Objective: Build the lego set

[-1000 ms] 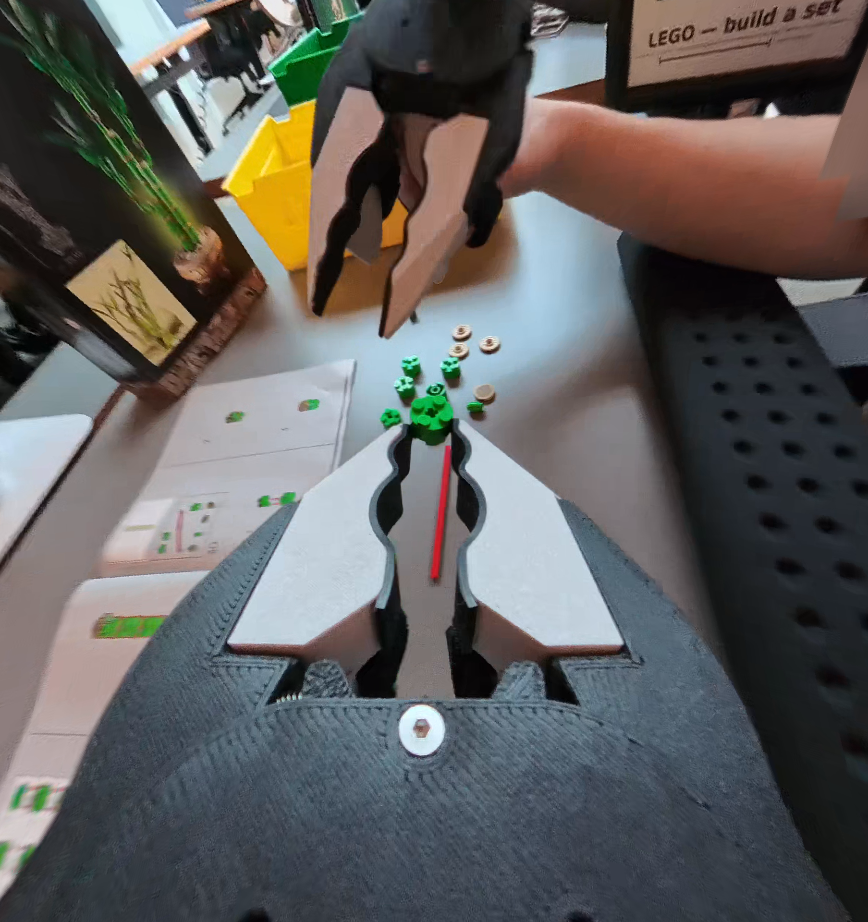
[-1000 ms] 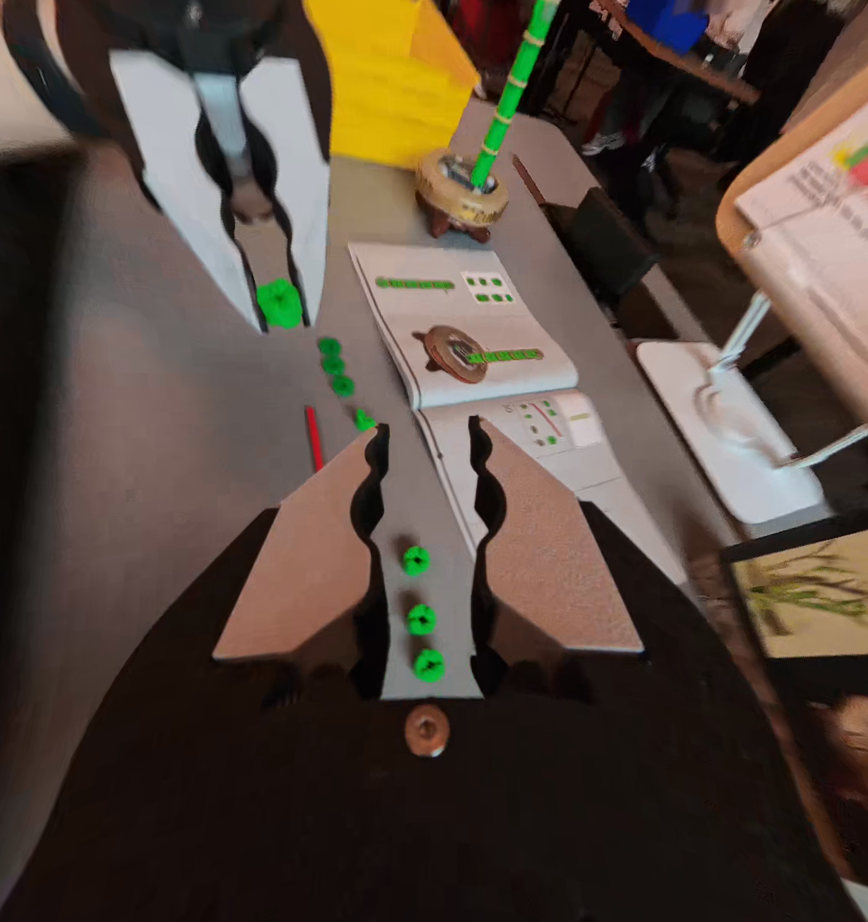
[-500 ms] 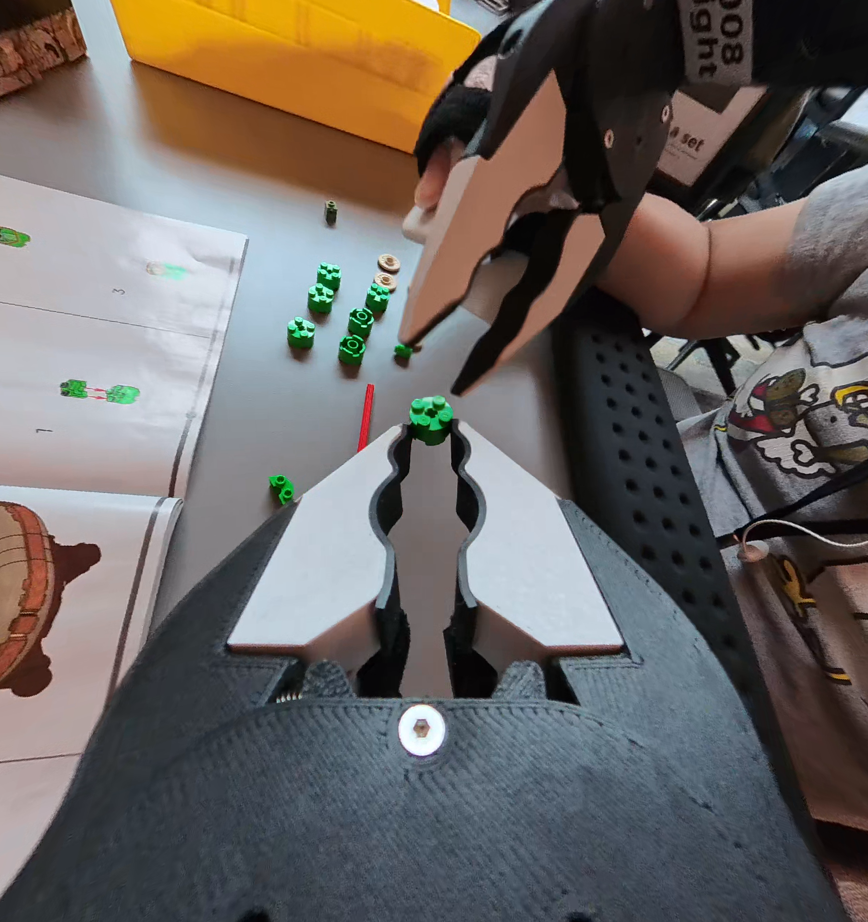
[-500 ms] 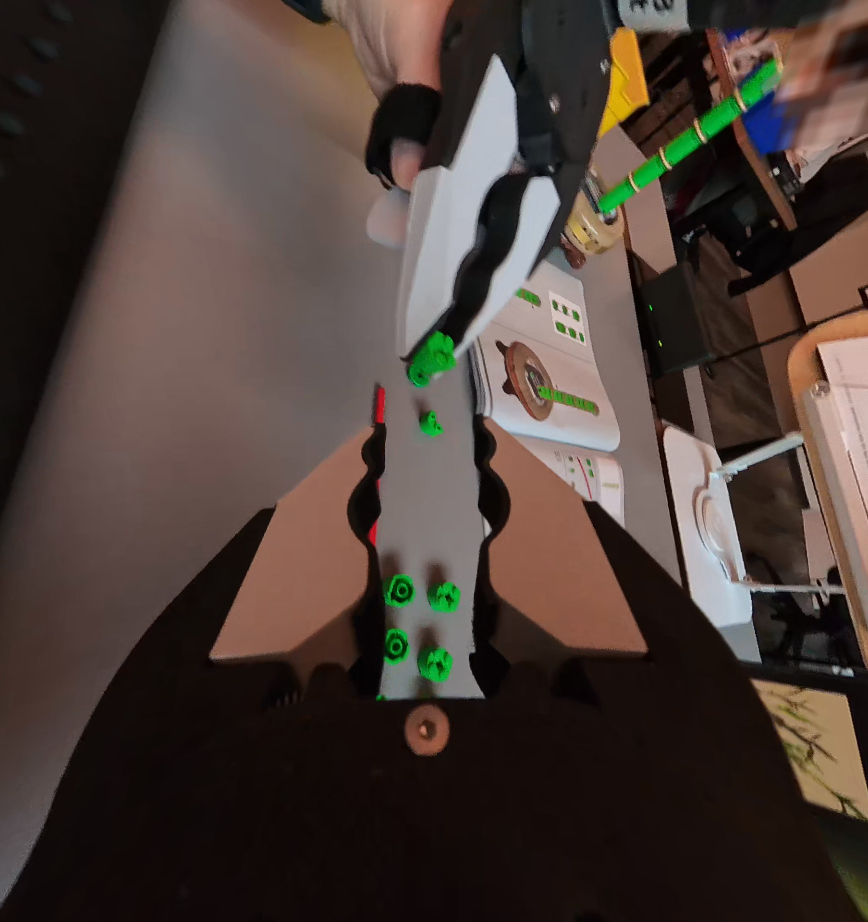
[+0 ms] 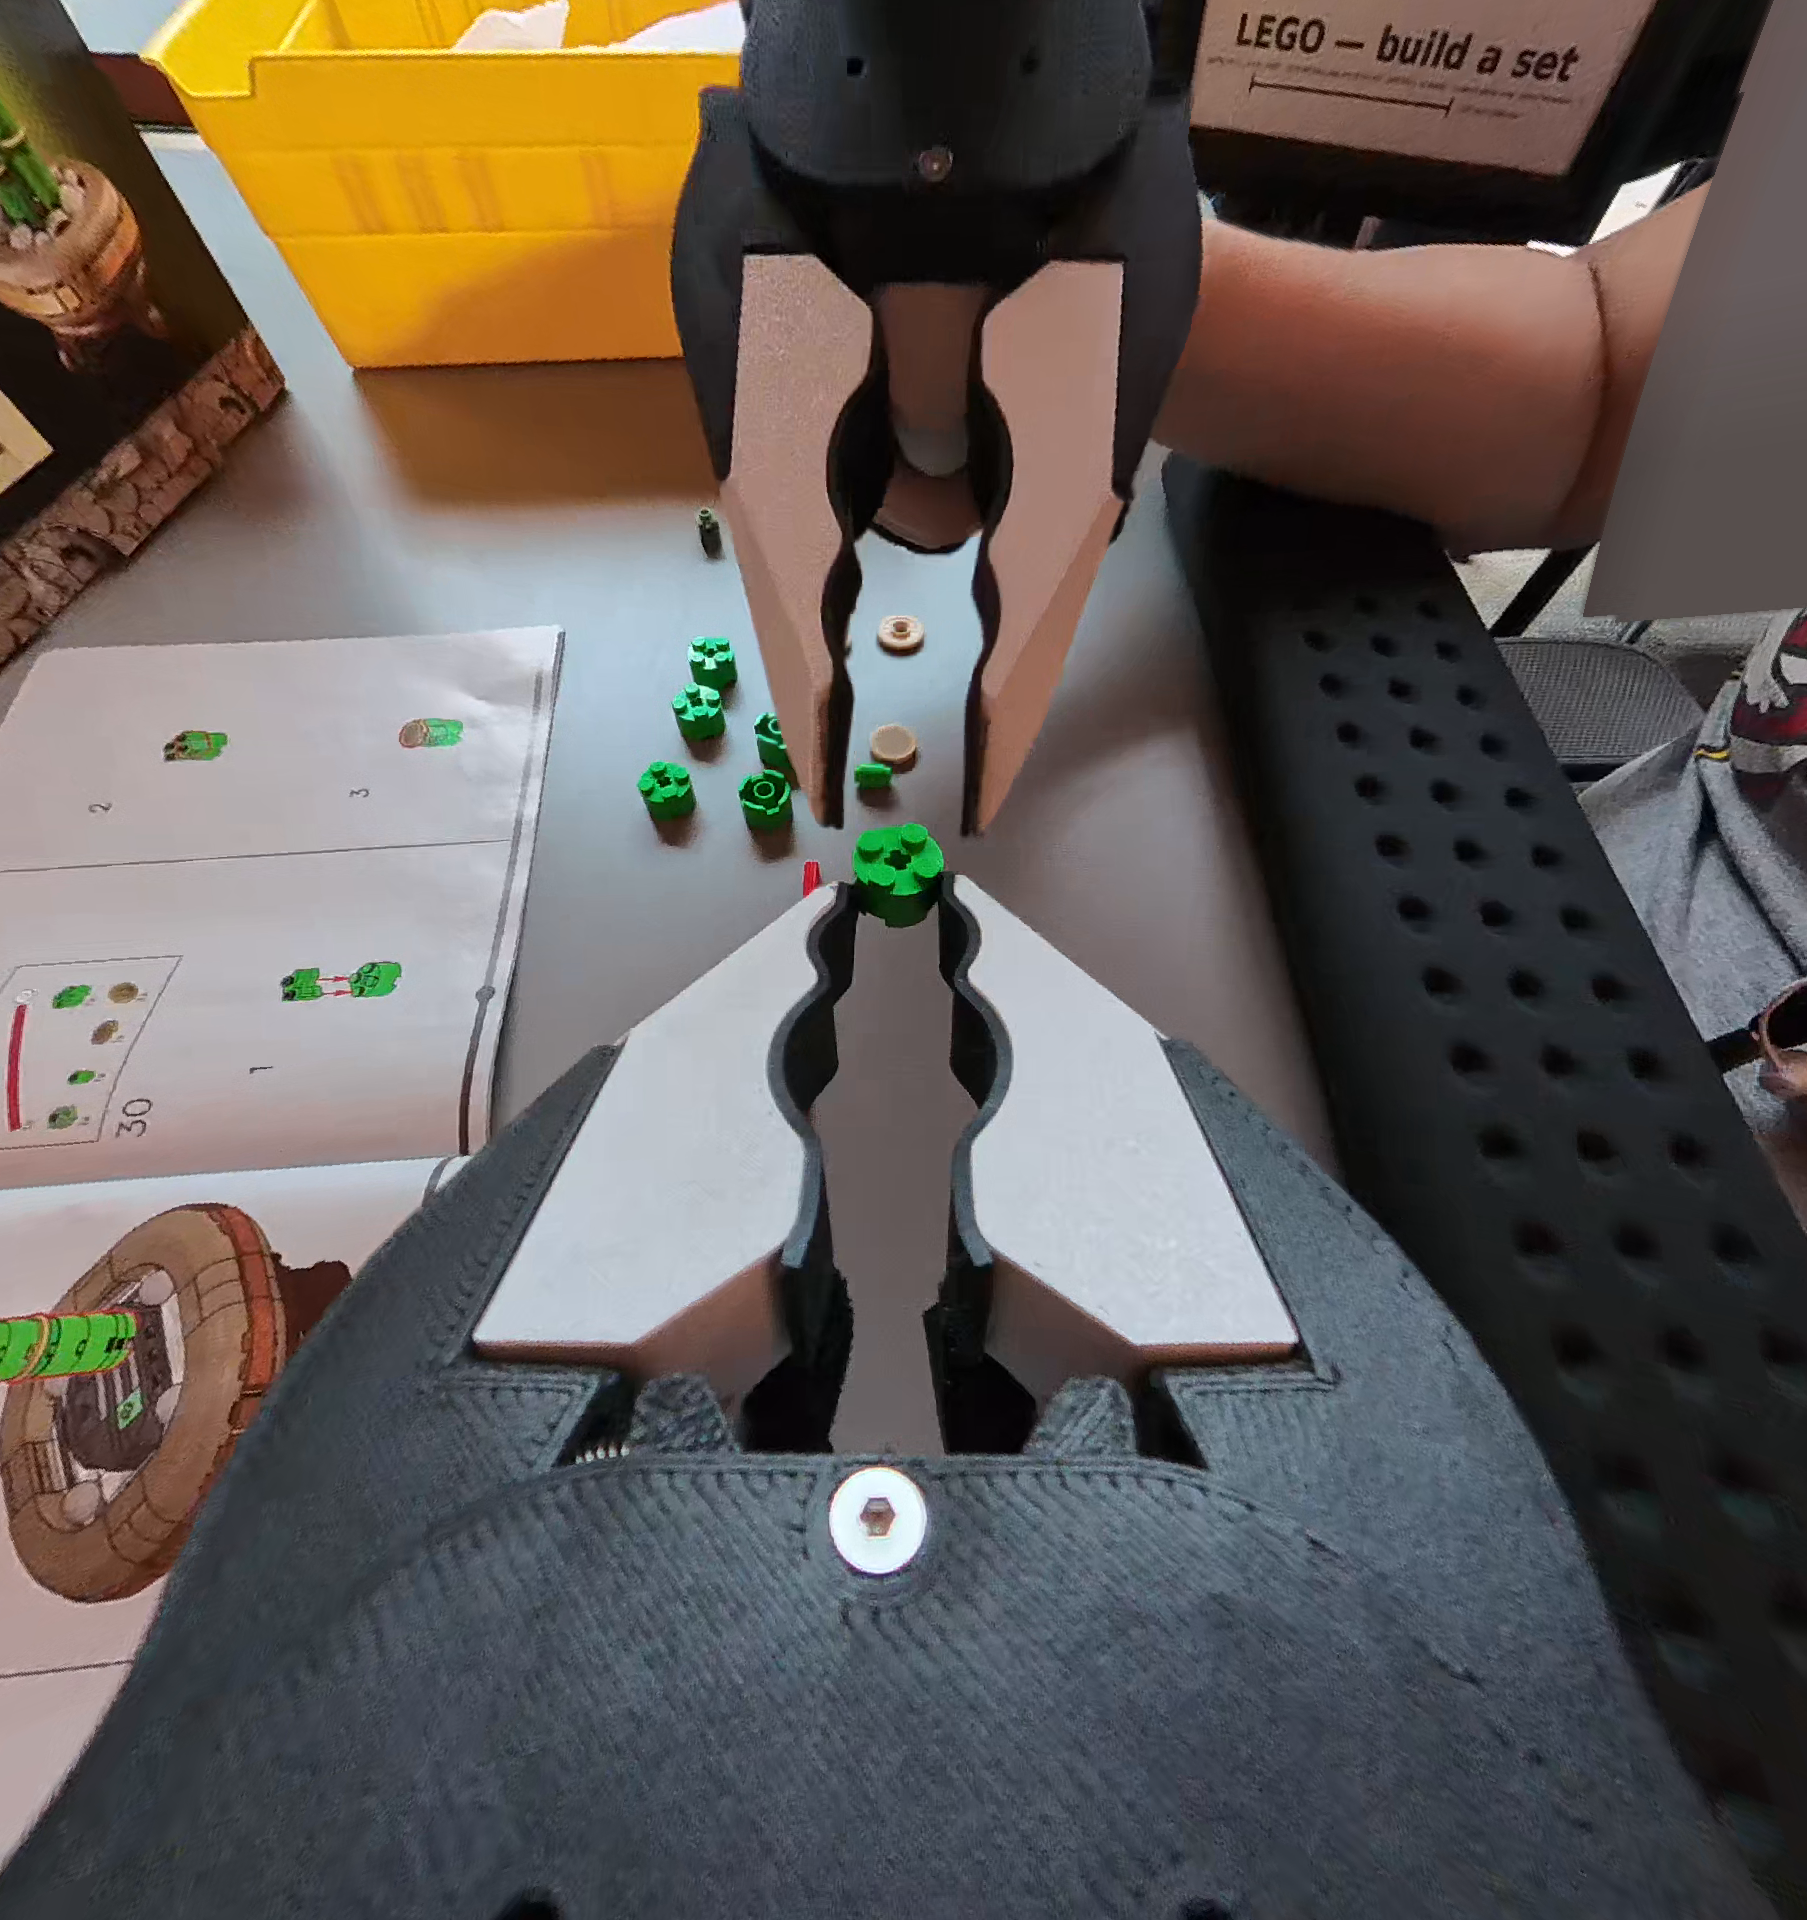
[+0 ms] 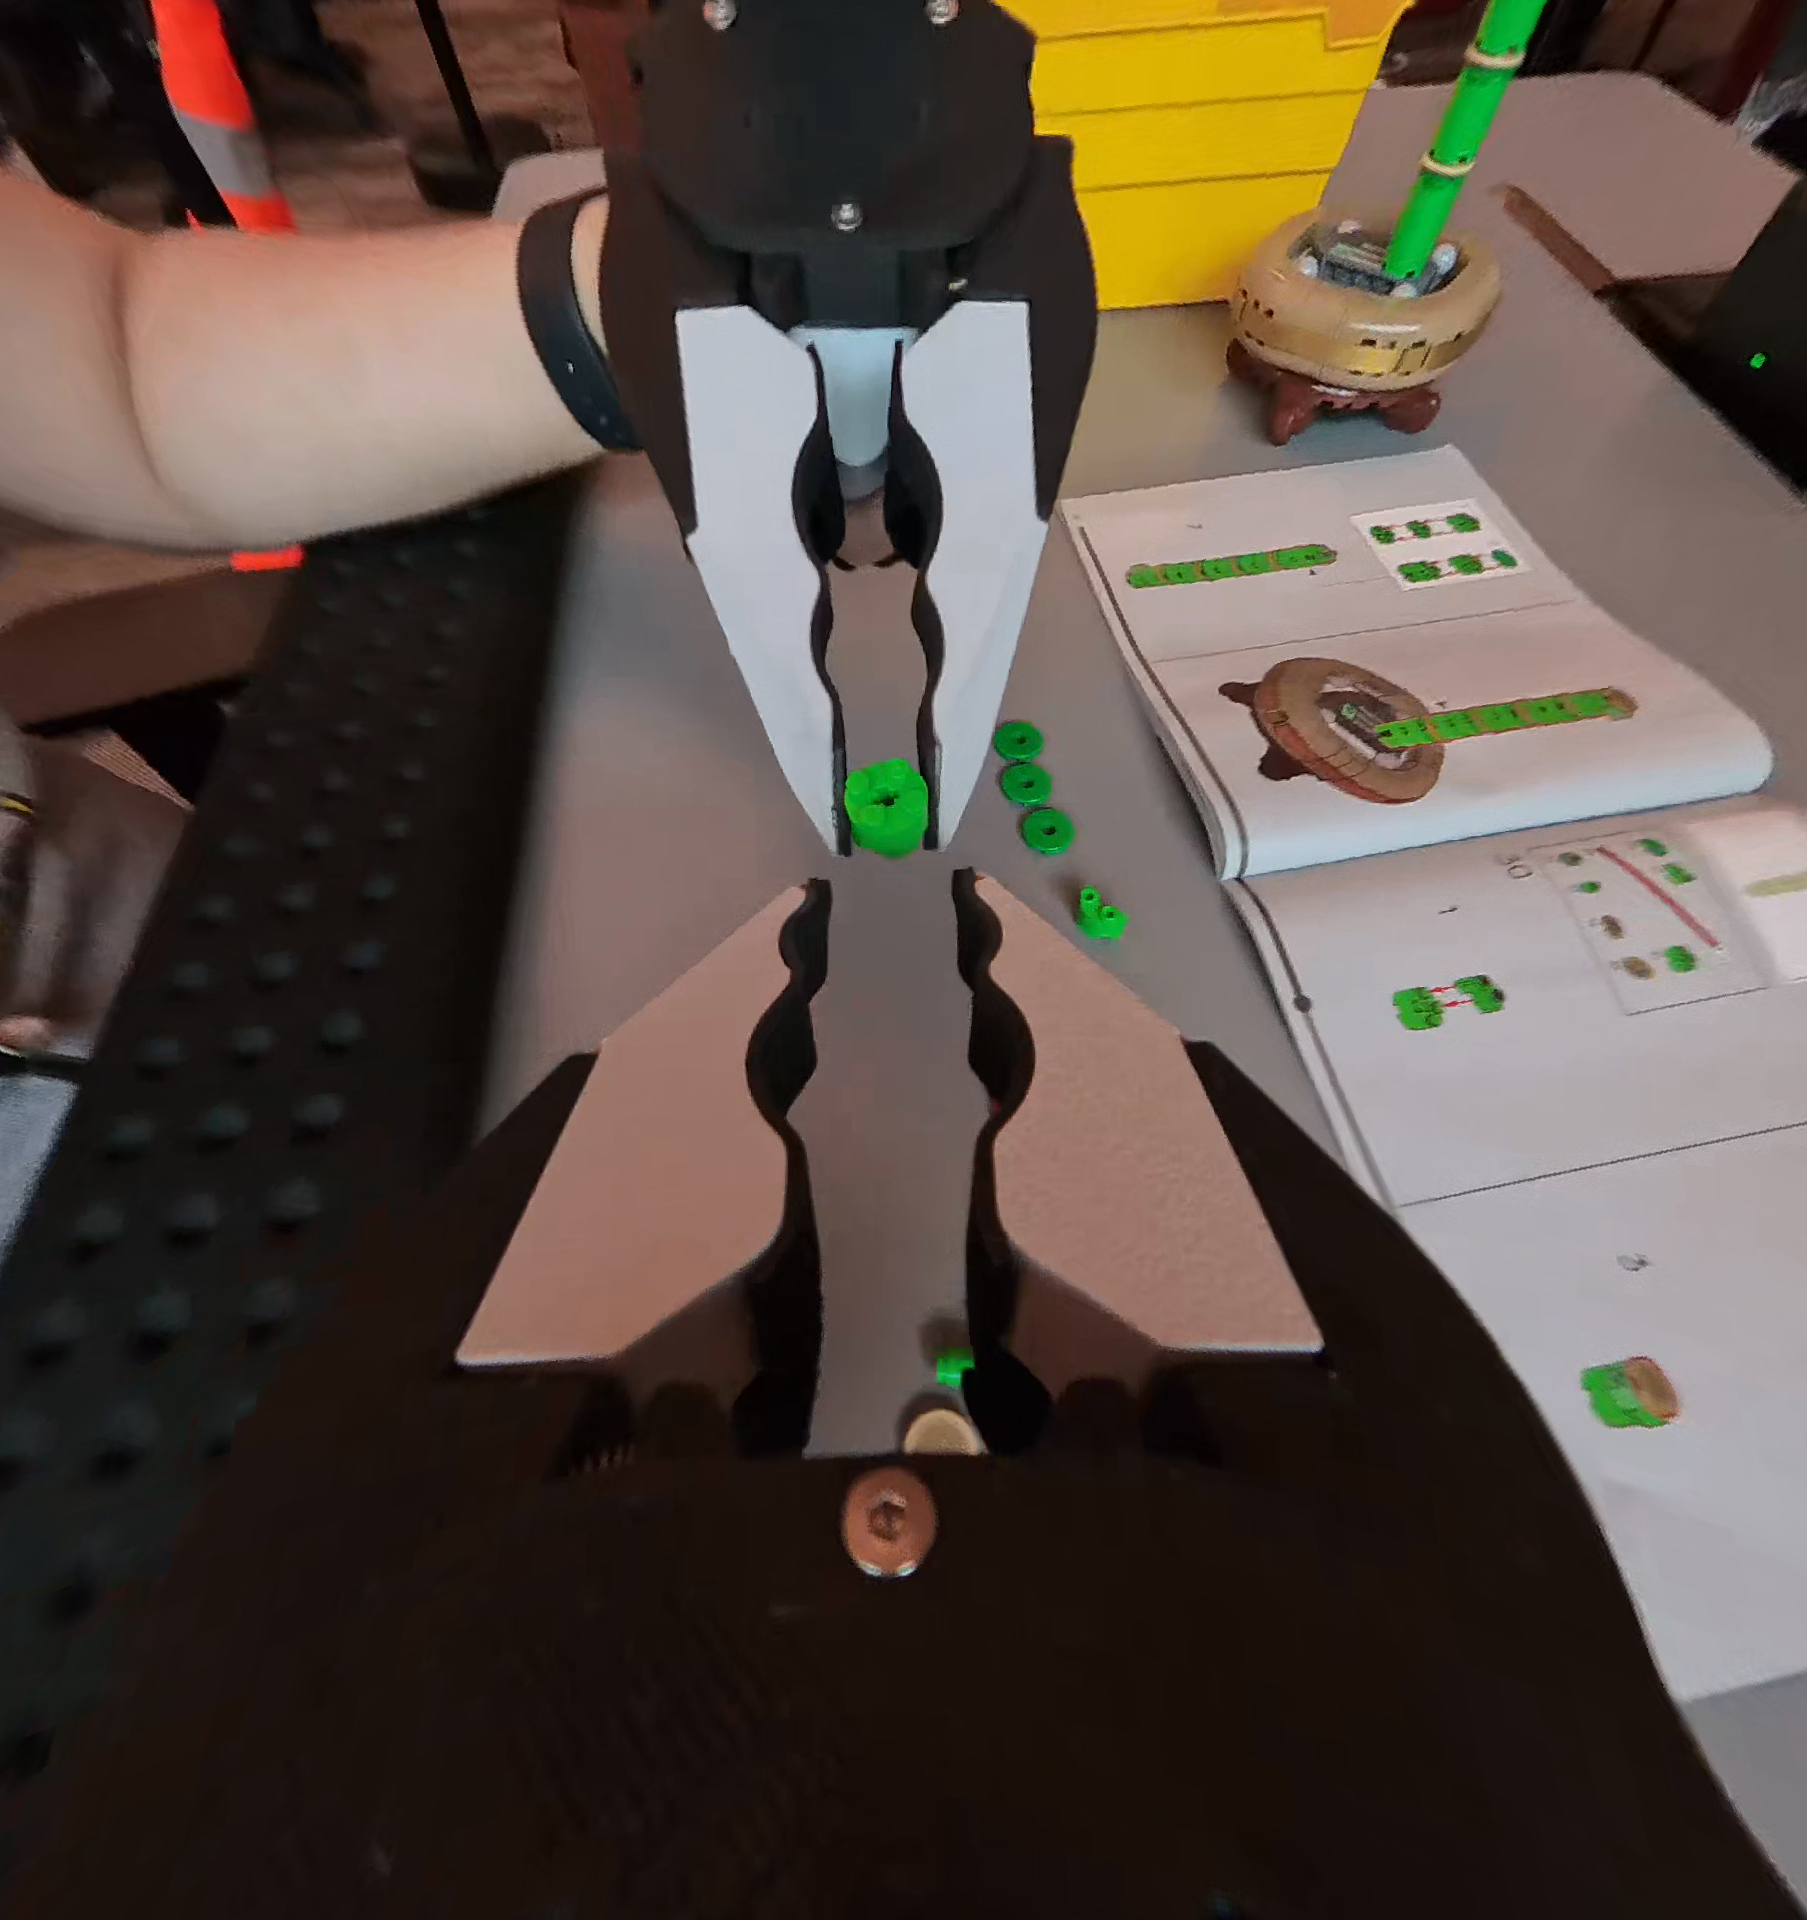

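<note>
My left gripper (image 5: 894,896) is shut on a green round brick (image 5: 897,871), held at its fingertips just above the grey table (image 5: 1107,831). My right gripper (image 5: 899,826) points straight at it, tip to tip, open and empty, with a small gap to the brick. In the right wrist view my right gripper (image 6: 888,888) is open and faces the left gripper (image 6: 885,844) holding the green brick (image 6: 885,805). Several loose green bricks (image 5: 699,712) and tan round plates (image 5: 893,744) lie beside and under the right gripper. A red rod (image 5: 811,878) is mostly hidden.
An open instruction booklet (image 5: 255,883) lies to the left of the parts. A yellow bin (image 5: 463,187) stands behind. A black perforated slab (image 5: 1501,987) runs along the right. A bamboo model in a pot (image 6: 1366,281) stands at the back. Green round plates (image 6: 1024,781) lie near the booklet. The grippers are tip to tip, or close to it.
The right gripper has swung from a slanted pose at the side to face my left gripper head-on. The left gripper still holds the green brick.
</note>
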